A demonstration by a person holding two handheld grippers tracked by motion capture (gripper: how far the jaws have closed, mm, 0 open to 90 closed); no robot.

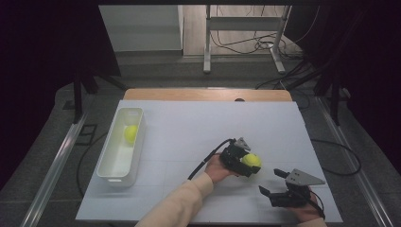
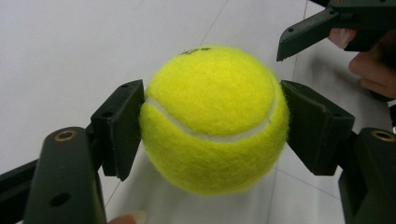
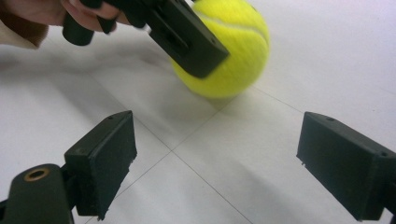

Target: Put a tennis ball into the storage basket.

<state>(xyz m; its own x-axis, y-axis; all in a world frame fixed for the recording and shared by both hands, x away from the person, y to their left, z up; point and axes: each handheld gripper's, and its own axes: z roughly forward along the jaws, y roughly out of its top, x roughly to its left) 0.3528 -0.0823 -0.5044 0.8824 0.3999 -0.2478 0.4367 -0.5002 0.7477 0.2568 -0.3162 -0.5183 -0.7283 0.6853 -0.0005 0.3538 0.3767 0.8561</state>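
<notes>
While I am looking down from high, my left gripper (image 1: 250, 164) is clamping a ball (image 1: 252, 160) on the table (image 1: 198, 127), at ten o'clock from my right gripper (image 1: 276, 182). Along my left gripper, both pads are pressing the ball (image 2: 214, 119). Along my right gripper (image 3: 217, 158), jaws are gaping empty, ball (image 3: 233, 46) at twelve.

A white bin (image 1: 109, 166) holding a second, possibly tennis, ball (image 1: 131, 134) sits at the table's (image 1: 189, 127) left.
</notes>
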